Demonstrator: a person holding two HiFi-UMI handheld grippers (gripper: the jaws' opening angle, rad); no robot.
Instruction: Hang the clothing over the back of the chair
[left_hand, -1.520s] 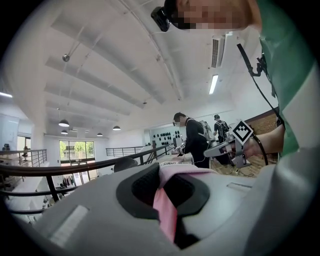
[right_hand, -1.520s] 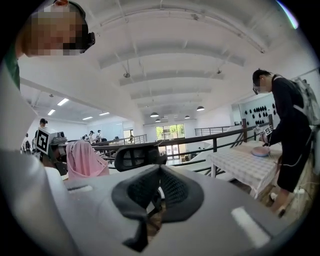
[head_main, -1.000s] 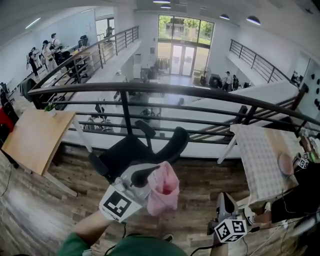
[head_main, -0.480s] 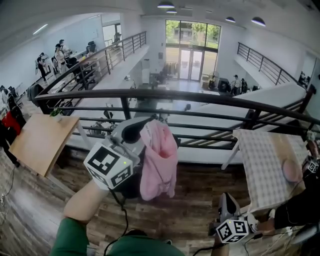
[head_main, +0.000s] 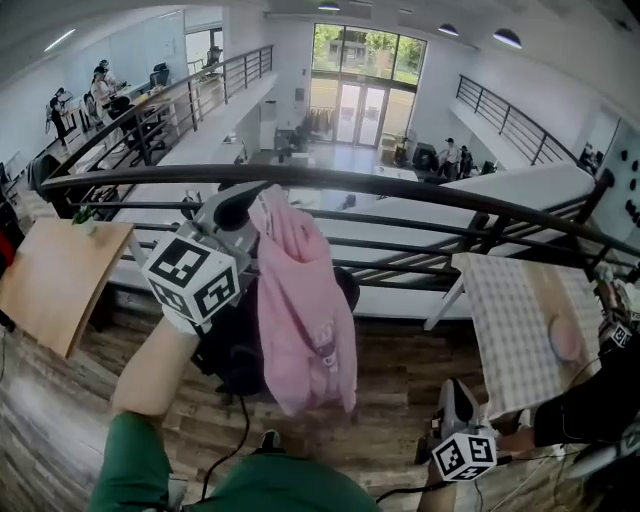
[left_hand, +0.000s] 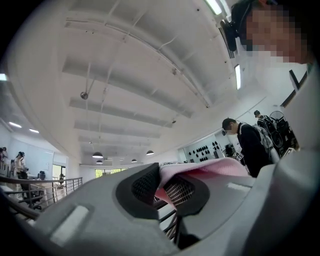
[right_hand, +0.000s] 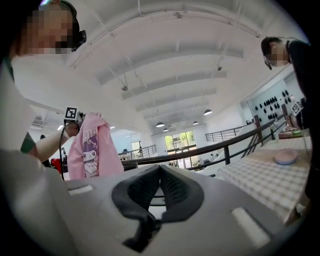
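The left claw (head_main: 255, 195) is clamped on a top fold of the soft pink cloth garment (head_main: 300, 300), which hangs limp below it, covering most of the black padded swivel chair (head_main: 225, 350). The pinch looks thin. The cloth could slip free, or bunch on the chair's curved back instead of draping. The right claw (head_main: 452, 395), low and well apart, is closed on nothing.

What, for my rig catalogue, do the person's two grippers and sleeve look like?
Both the left gripper and right gripper have smooth grey moulded bodies, black textured pads, and a white cube printed with black square markers. A black cable trails from the left one. The left sleeve is green.
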